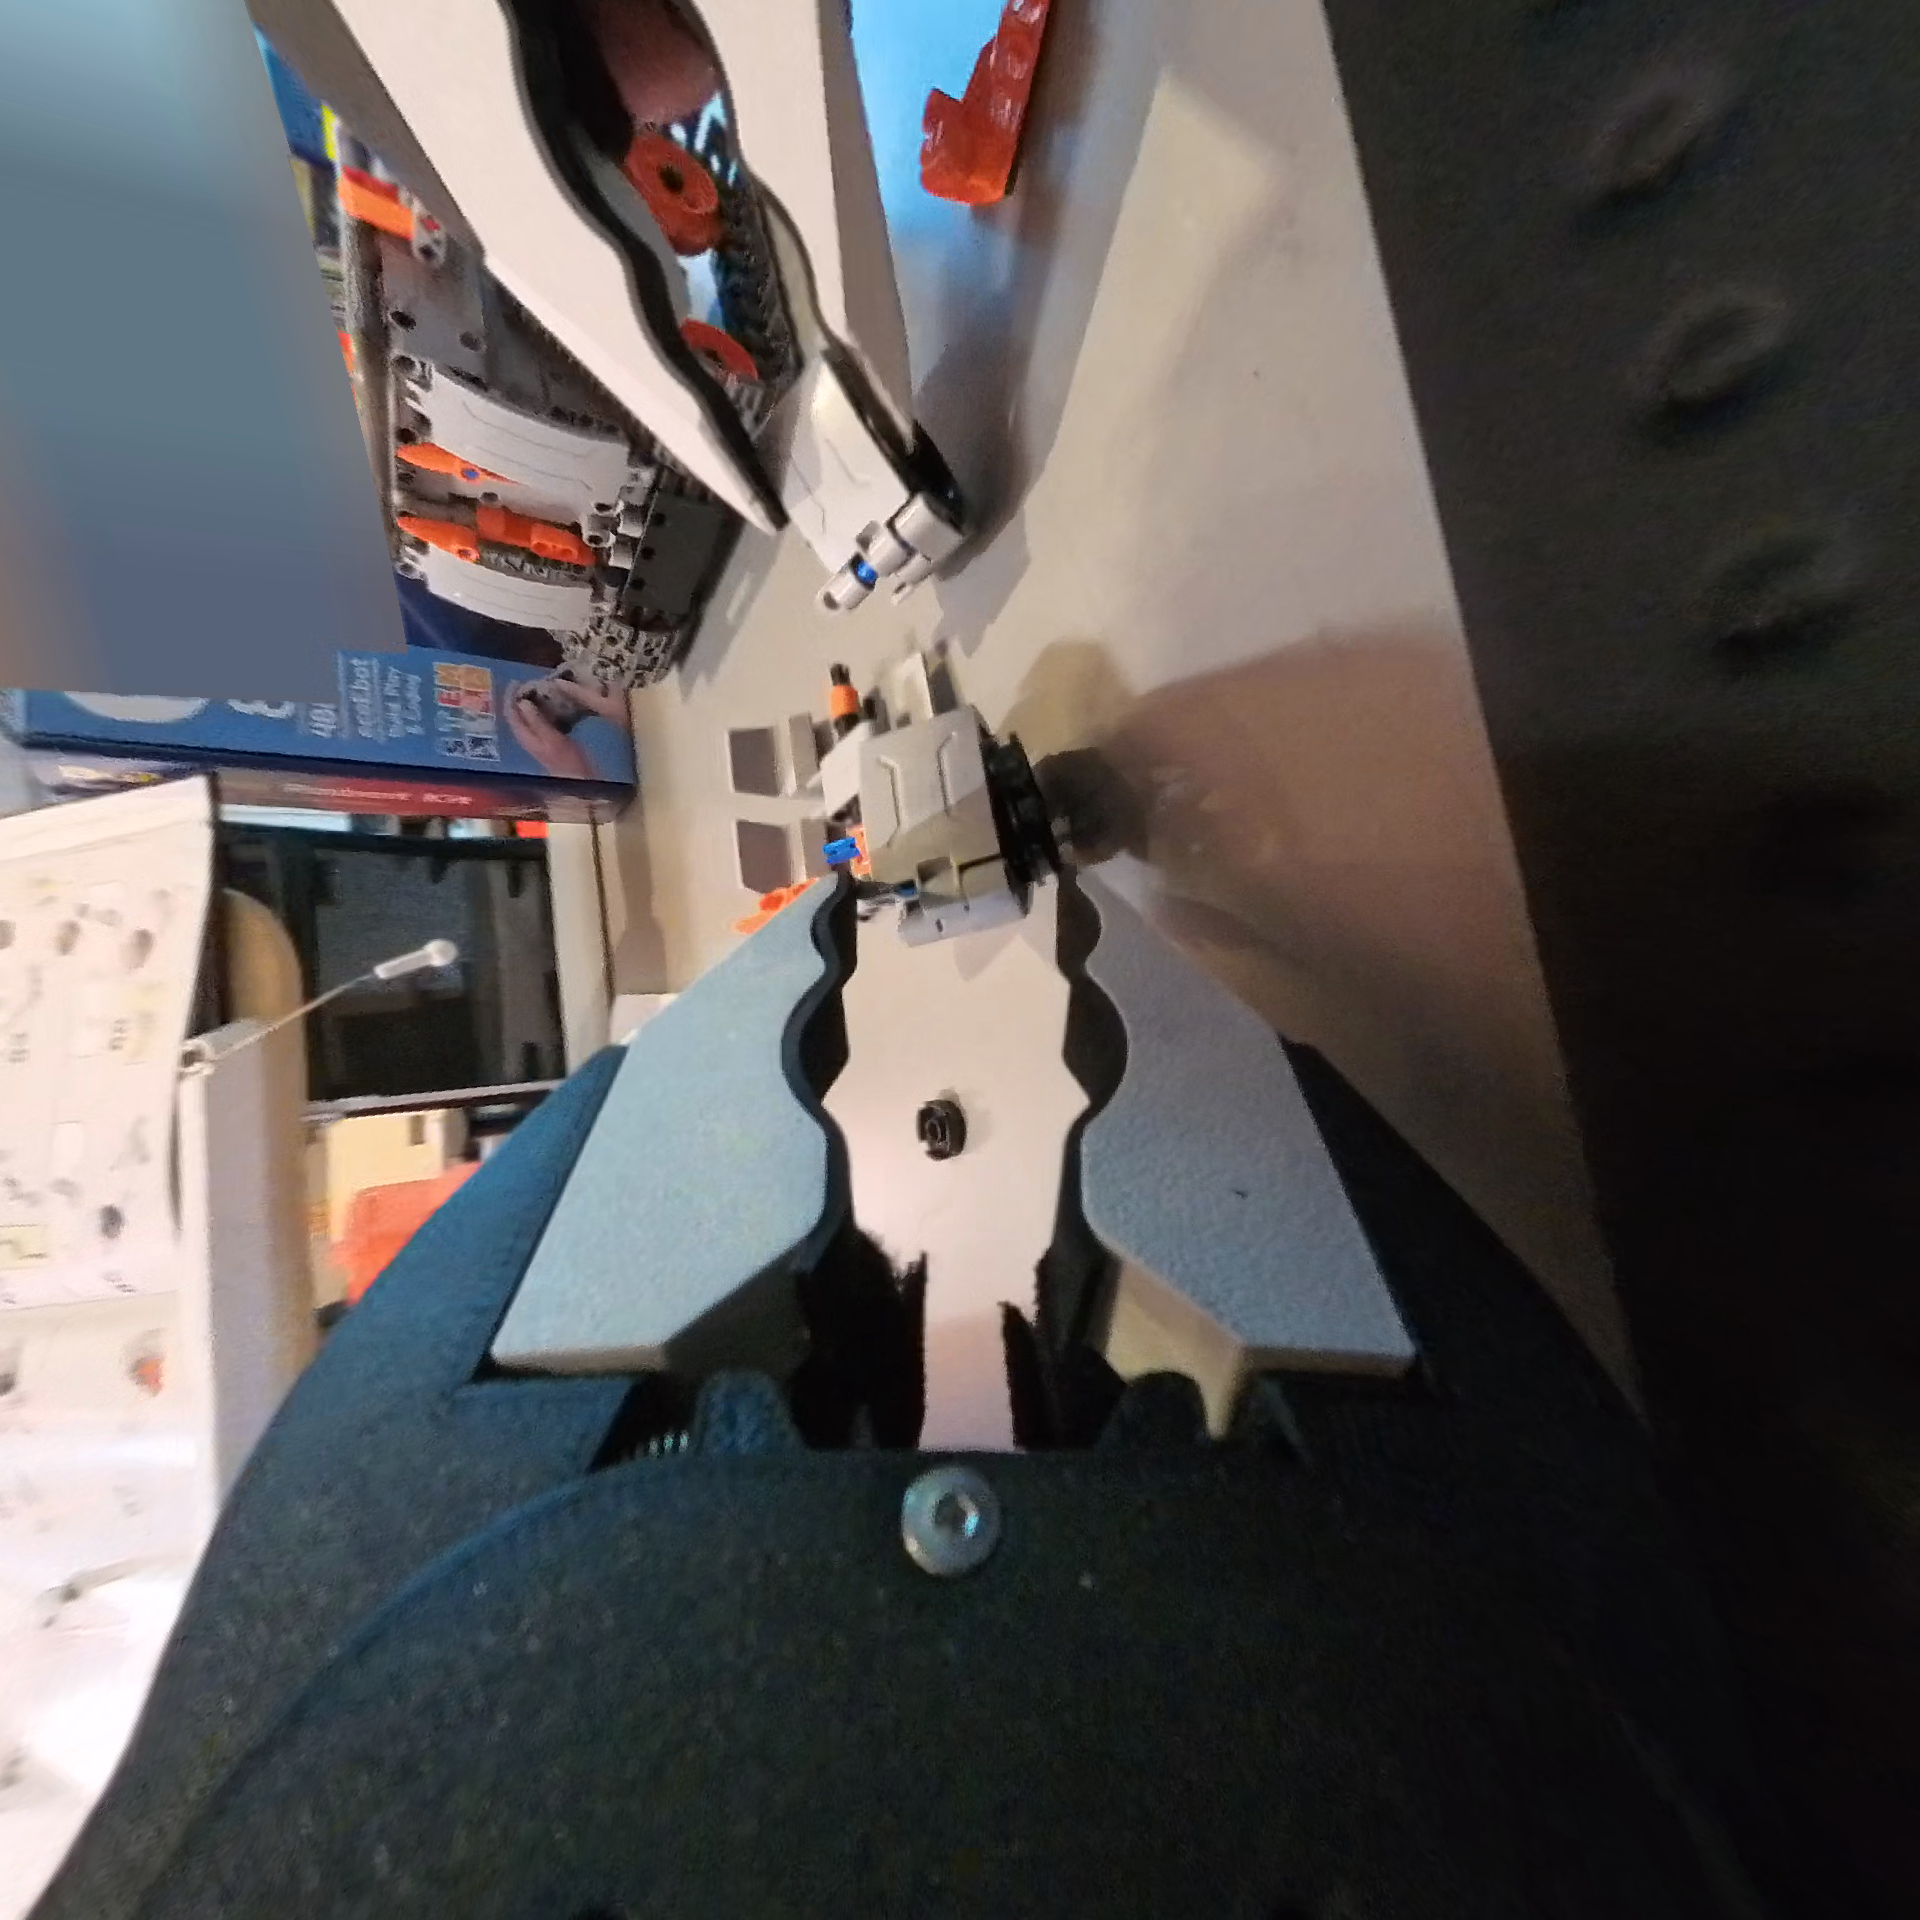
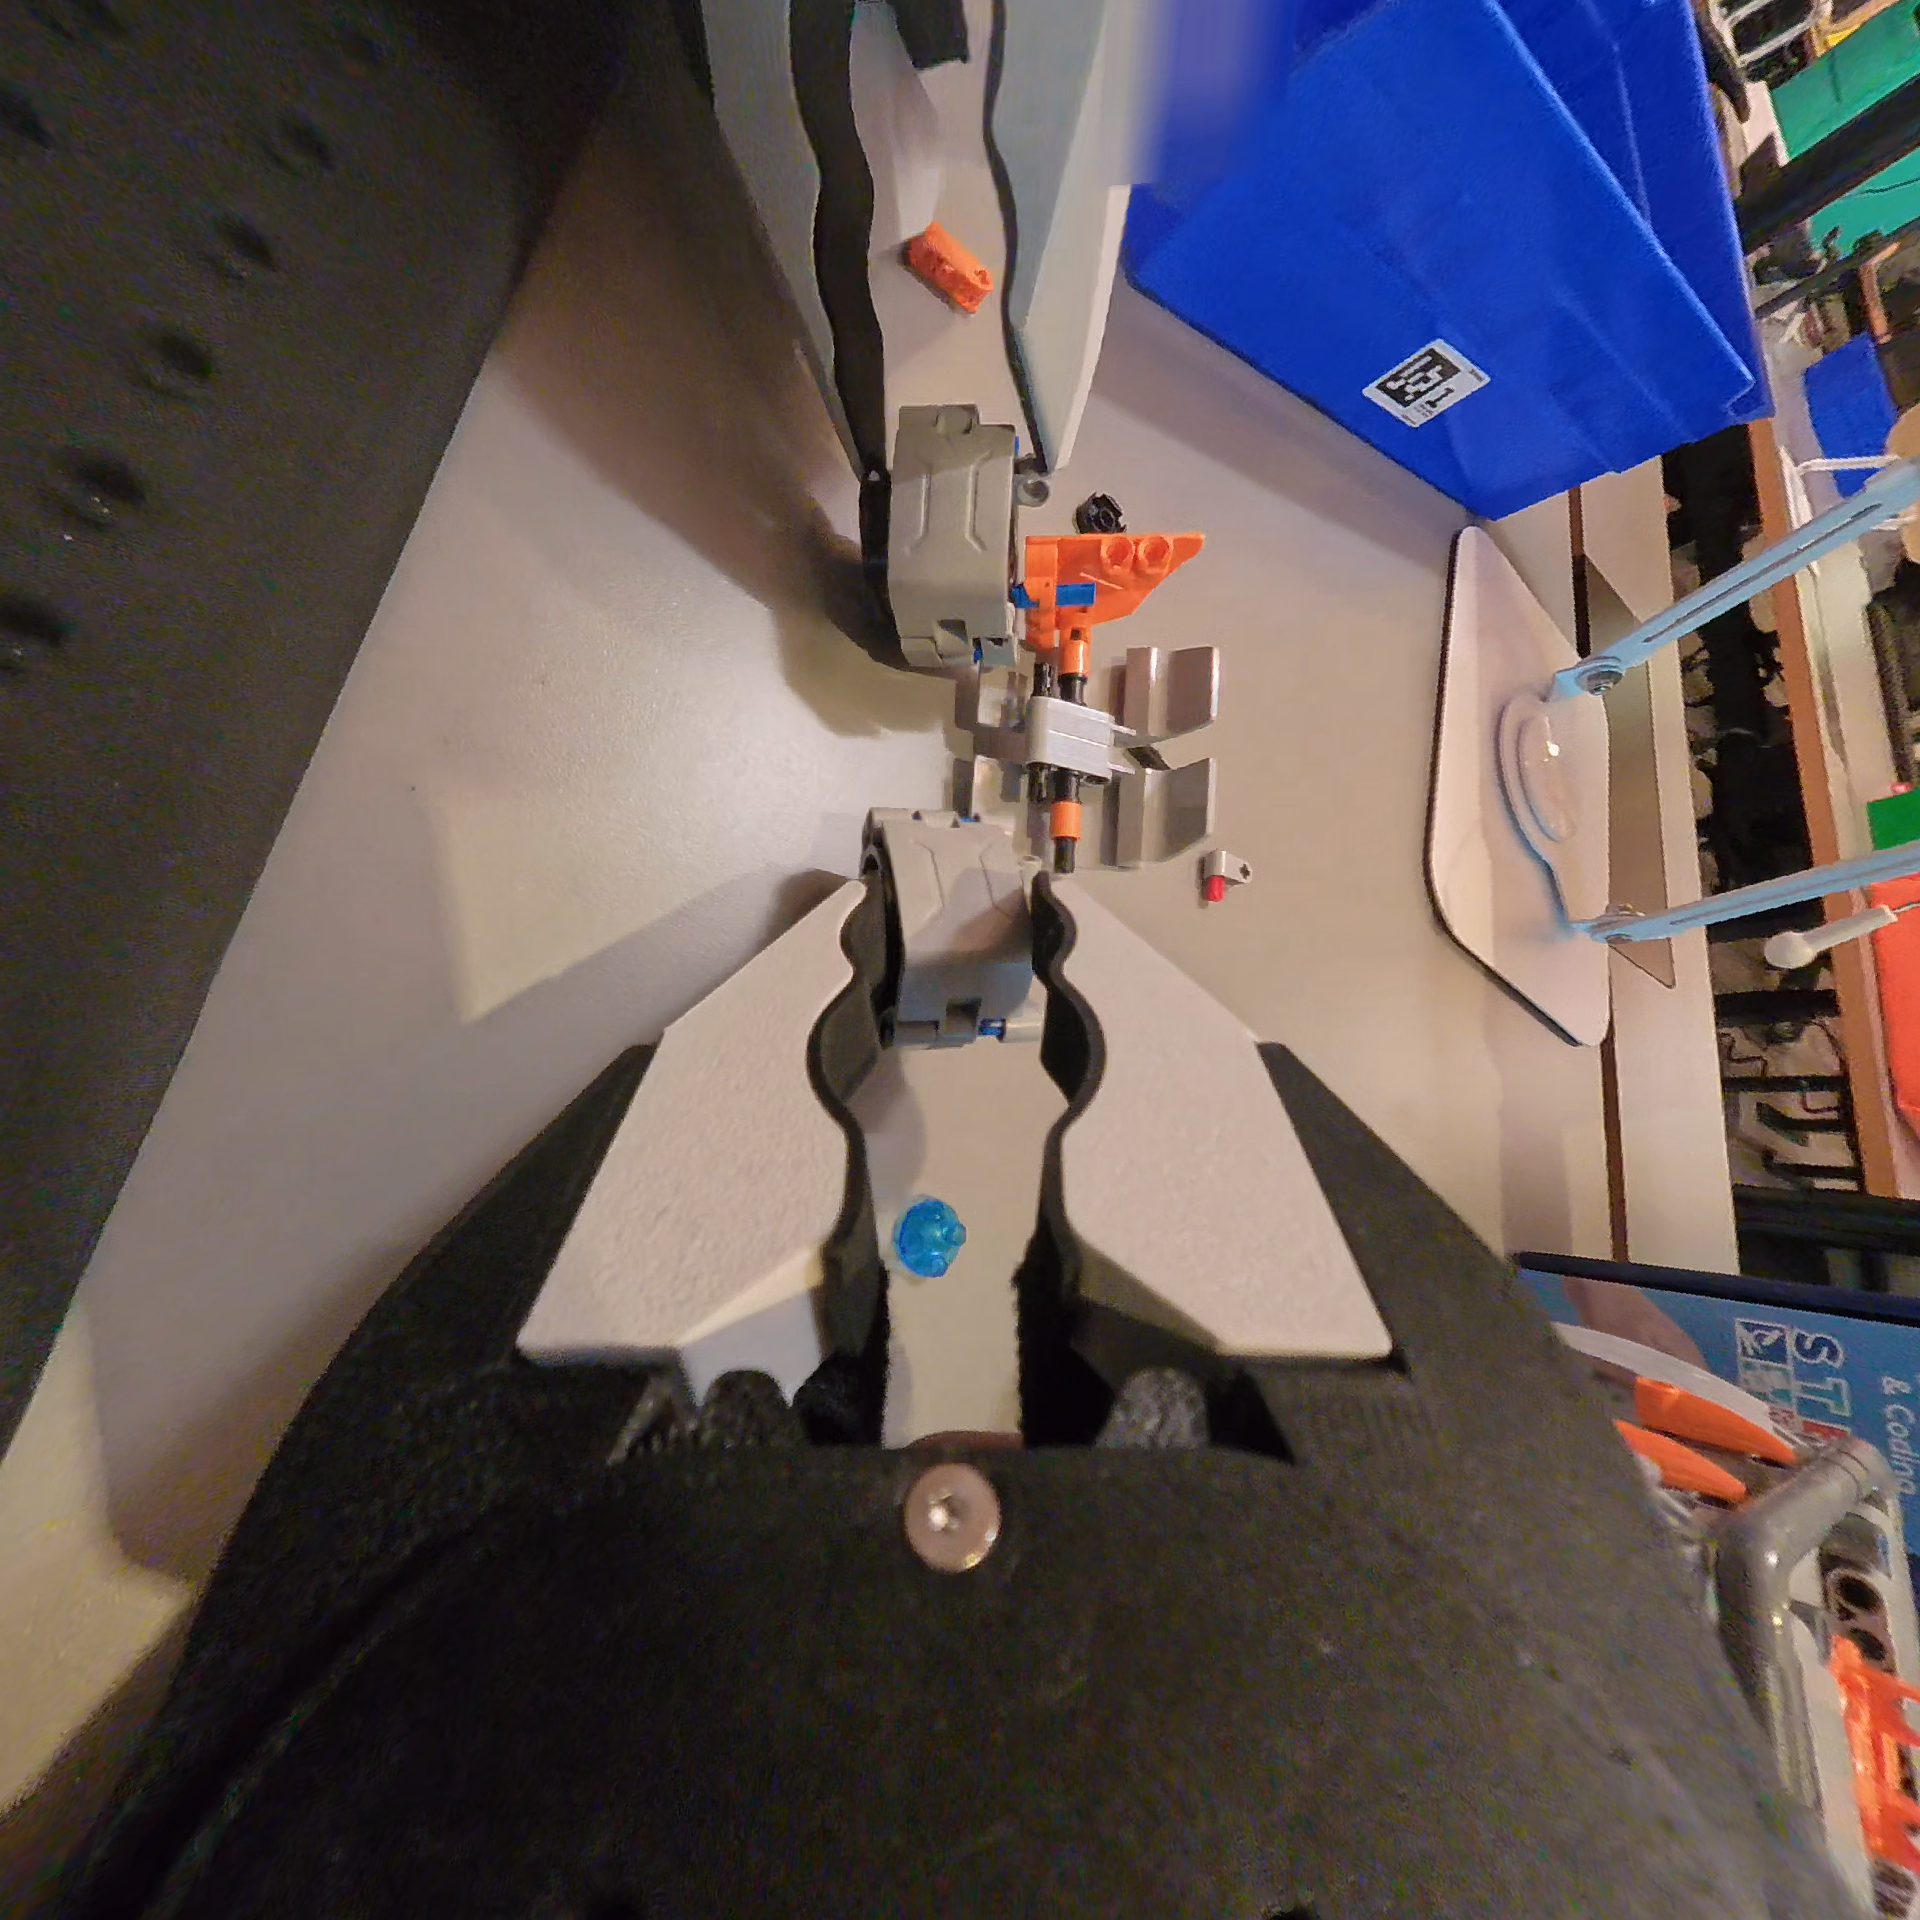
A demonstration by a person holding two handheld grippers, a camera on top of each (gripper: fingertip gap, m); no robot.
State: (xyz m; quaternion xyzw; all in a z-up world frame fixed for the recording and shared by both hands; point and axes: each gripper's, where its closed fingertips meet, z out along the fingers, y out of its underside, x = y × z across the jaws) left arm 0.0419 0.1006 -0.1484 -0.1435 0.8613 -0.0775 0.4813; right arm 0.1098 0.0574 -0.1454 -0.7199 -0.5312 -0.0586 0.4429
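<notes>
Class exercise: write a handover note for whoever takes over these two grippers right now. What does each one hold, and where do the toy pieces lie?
The right gripper: jaws shut on a grey block.
The left gripper: tips flank a second grey block with a black wheel; grip unclear.
An orange-and-grey assembly lies on the table between the two blocks.
Loose: a blue stud below the right gripper, a black stud below the left.

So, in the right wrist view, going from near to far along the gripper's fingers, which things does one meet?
Blue round stud → grey block clamped in the right gripper → orange-and-black axle piece → second grey block at the left gripper → small orange connector.
</notes>
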